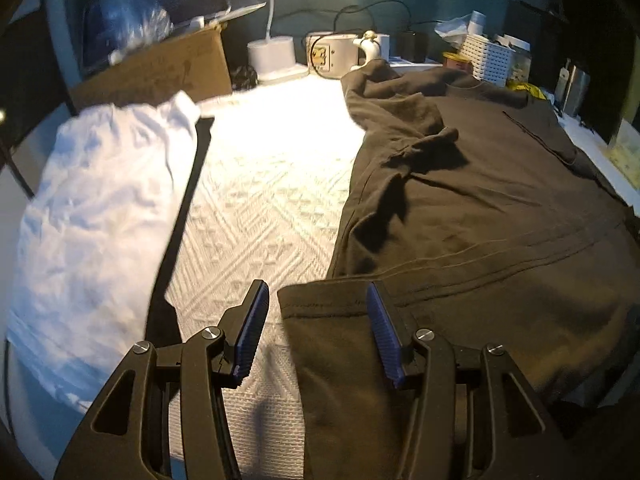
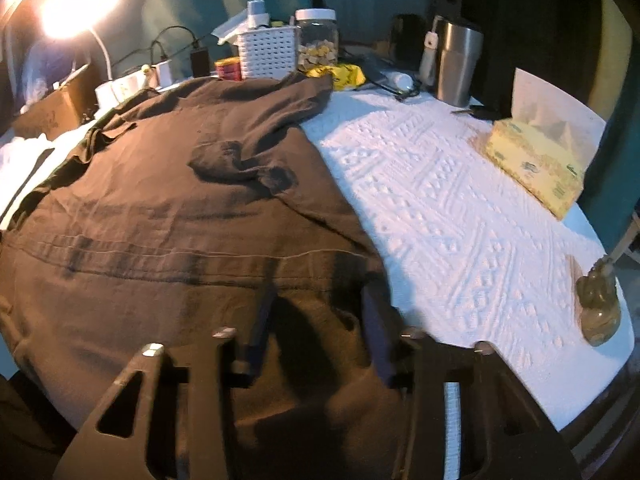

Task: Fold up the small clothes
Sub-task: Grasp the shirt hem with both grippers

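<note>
We note both hand-held grippers, left point(image 1: 316, 332) and right point(image 2: 316, 336), wide apart, empty, straddling the dark shirt's point(image 1: 480, 200) near hem; the garment stretches straight ahead.

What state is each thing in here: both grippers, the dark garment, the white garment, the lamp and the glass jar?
left gripper: open, astride the garment's edge
right gripper: open, over the dark cloth
dark garment: spread out, wrinkled, unfolded
white garment: crumpled
lamp: on
glass jar: lidded

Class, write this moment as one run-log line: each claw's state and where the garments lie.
left claw: open, at dark shirt hem | right claw: open over shirt | white garment: beside, left
</note>
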Demonstrator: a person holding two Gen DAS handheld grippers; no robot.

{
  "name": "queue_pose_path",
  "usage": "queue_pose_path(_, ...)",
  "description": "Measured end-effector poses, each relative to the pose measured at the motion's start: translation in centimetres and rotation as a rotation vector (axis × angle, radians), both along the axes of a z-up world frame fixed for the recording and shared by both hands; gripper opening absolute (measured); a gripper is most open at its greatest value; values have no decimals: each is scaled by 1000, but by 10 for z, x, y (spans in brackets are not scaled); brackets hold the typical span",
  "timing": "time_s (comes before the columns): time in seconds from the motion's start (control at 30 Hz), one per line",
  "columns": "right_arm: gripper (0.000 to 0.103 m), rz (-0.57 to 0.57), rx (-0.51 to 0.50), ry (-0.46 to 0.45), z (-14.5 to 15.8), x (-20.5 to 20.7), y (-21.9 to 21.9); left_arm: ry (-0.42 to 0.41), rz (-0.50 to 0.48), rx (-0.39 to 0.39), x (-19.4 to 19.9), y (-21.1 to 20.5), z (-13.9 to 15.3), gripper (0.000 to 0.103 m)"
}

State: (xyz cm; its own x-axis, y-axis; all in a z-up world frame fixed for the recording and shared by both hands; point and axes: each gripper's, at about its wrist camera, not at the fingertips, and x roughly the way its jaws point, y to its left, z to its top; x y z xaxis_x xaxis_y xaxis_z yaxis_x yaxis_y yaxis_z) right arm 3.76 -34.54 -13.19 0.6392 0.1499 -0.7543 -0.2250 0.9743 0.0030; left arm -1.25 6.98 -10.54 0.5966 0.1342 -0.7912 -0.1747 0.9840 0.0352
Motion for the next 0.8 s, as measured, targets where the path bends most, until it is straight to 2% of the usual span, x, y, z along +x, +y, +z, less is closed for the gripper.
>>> queue_pose_path(0.1, 13, 8, -26, -8, 1, -2, 4, 30, -10, -17, 0, 0, -10, 51)
queue_pose_path(0.2, 9, 1, -36, -11, 2, -4, 4, 17, -36, -13, -2, -6, -9, 51)
queue_pose_path(0.23, 8, -2, -36, -15, 3, -4, 3, 12, -50, -10, -3, -9, -9, 47)
queue_pose_path(0.27, 8, -7, -34, -20, 5, -5, 2, 3, -68, -3, -4, -13, -8, 31)
queue_pose_path(0.33, 8, -16, -24, -32, 9, -8, -1, -3, -93, 12, -6, -18, -7, 13)
queue_pose_path(0.37, 8, -18, -21, -37, 11, -9, -1, -11, -101, 7, -7, -19, -5, 8)
queue_pose_path(0.63, 8, -38, 19, -94, 36, -18, -6, -107, -101, 14, -15, -23, 28, 8)
queue_pose_path(0.8, 8, -45, 48, -127, 50, -23, -10, -137, -98, 14, -15, -21, 39, 8)
